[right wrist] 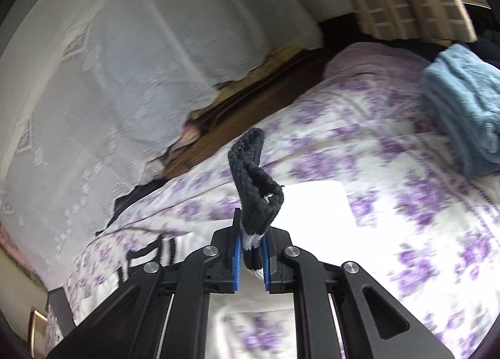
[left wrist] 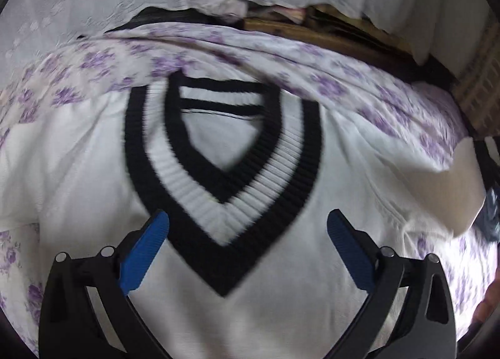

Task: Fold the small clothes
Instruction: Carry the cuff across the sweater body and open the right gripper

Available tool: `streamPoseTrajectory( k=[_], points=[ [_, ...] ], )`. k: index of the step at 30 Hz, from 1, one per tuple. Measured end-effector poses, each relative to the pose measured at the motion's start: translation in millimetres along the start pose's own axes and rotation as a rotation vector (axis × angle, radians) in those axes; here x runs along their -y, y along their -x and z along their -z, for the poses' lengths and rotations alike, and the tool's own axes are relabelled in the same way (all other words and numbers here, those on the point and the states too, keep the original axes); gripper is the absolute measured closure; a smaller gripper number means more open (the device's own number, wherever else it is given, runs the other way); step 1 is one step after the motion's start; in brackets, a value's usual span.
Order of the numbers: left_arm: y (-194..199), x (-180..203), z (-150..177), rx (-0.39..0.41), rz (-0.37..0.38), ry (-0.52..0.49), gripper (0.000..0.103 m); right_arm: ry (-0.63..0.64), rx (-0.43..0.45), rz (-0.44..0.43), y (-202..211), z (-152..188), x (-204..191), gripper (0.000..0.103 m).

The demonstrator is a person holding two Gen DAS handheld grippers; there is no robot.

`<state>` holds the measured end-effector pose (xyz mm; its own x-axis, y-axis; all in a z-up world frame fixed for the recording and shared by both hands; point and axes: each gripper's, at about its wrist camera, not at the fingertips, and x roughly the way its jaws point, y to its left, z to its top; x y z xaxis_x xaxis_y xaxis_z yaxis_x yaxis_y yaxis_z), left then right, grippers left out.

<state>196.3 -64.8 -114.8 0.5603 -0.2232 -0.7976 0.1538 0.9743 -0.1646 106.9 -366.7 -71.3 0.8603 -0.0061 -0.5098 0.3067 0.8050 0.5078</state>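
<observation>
**Ann:** Blue pads [left wrist: 147, 252] of the left gripper [left wrist: 247, 249] stand wide apart, gripping nothing, poised over the white sweater [left wrist: 93, 171] spread on the floral bedspread [left wrist: 390, 99], its black-and-white V-neck collar [left wrist: 222, 202] right between them.

**Ben:** Over to the right wrist view: right gripper [right wrist: 251, 252] clamped tight on a black ribbed edge [right wrist: 254, 190], lifted off the bed. Soft, light knit, I'd say; it flops. Trims look the best handholds.

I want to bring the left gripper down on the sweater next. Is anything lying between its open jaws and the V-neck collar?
Nothing visible does. The left gripper hangs open right above the white sweater, with the black-striped collar bare between its jaws.
</observation>
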Motion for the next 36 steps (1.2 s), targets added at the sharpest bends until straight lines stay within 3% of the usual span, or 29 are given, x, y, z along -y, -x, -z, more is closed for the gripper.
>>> streamPoseTrajectory(
  k=[3,9,14,19,28,32,36],
  points=[
    [1.5,-19.6,-8.8,-0.006,-0.003,0.053,0.004,0.010,-0.023,-0.034,-4.7,5.4,-20.0,0.092],
    [3.2,-48.7,-21.9,-0.001,-0.090,0.085,0.004,0.039,-0.057,-0.099,-16.5,15.4,-63.8,0.092],
    [5.2,-66.0,-28.9,-0.022,-0.037,0.123,0.004,0.071,-0.095,-0.148,-29.0,29.1,-98.8,0.092],
    [15.0,-80.8,-35.6,0.007,-0.062,0.152,0.004,0.103,-0.131,-0.184,-39.4,42.9,-130.9,0.092],
    [18.5,-110.6,-41.9,0.000,-0.033,0.246,0.004,0.145,-0.206,-0.235,-61.9,75.9,-177.4,0.092],
    [26.2,-138.0,-45.8,0.030,-0.056,0.329,0.004,0.171,-0.246,-0.258,-74.2,94.6,-194.8,0.092],
    [27.6,-162.2,-46.2,0.040,-0.022,0.419,0.004,0.225,-0.300,-0.253,-92.0,115.5,-209.9,0.092]
  ],
)
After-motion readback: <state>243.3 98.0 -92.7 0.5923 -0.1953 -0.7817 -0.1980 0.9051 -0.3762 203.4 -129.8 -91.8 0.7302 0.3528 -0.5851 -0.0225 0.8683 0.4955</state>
